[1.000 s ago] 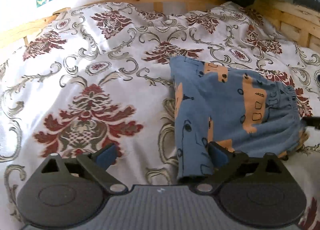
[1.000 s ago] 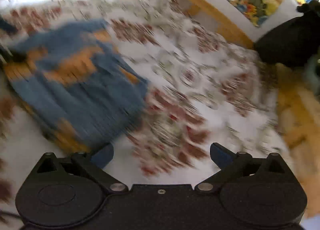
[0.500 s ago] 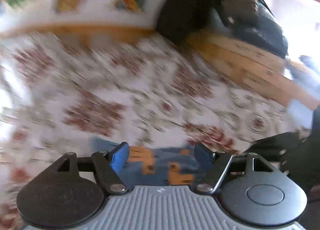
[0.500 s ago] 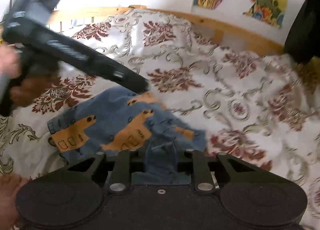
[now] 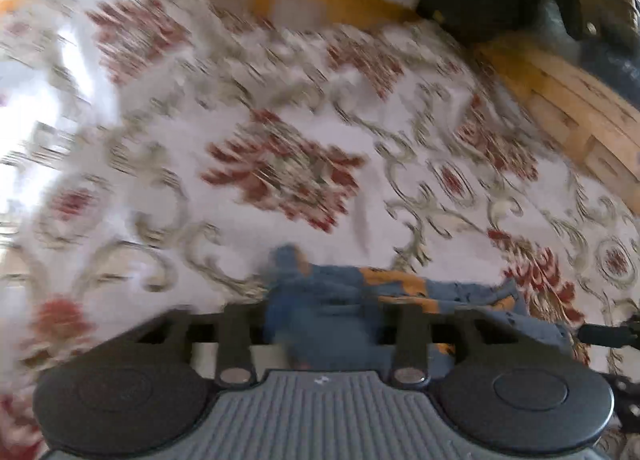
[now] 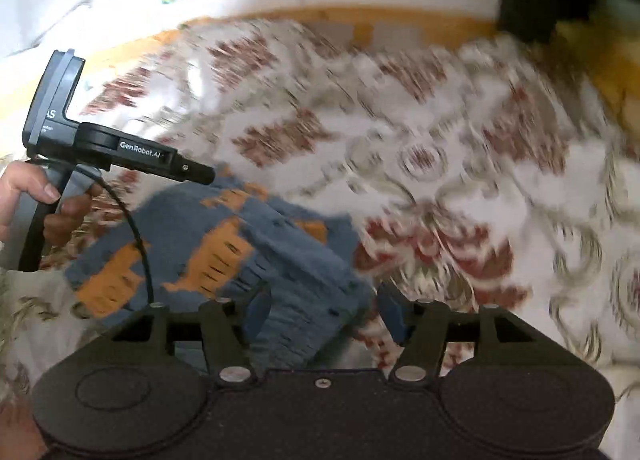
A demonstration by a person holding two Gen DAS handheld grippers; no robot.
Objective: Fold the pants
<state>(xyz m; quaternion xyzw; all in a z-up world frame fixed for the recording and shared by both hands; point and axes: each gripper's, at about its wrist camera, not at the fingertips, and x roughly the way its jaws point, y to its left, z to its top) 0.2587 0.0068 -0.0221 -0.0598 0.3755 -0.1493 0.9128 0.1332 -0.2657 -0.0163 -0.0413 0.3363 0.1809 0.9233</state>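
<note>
L claw [image 5: 320, 324] grips pants [image 6: 224, 248]; R claw [image 6: 320, 312] open.

pants [image 6: 224, 256] on bedspread [image 6: 460, 164] | left gripper [image 6: 200, 174] over pants' far left edge | right gripper [image 6: 324, 316] at pants' near edge | bed frame [image 6: 360, 18] behind bedspread

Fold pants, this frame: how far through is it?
Mostly done, it seems: the blue and orange pants lie in layers on the floral bedspread, not spread out. In hand: the left tool is closed on a fold of fabric; the right tool is open around the pants' edge. Left: laying that fold down and releasing. Blur hides how neat it is.
</note>
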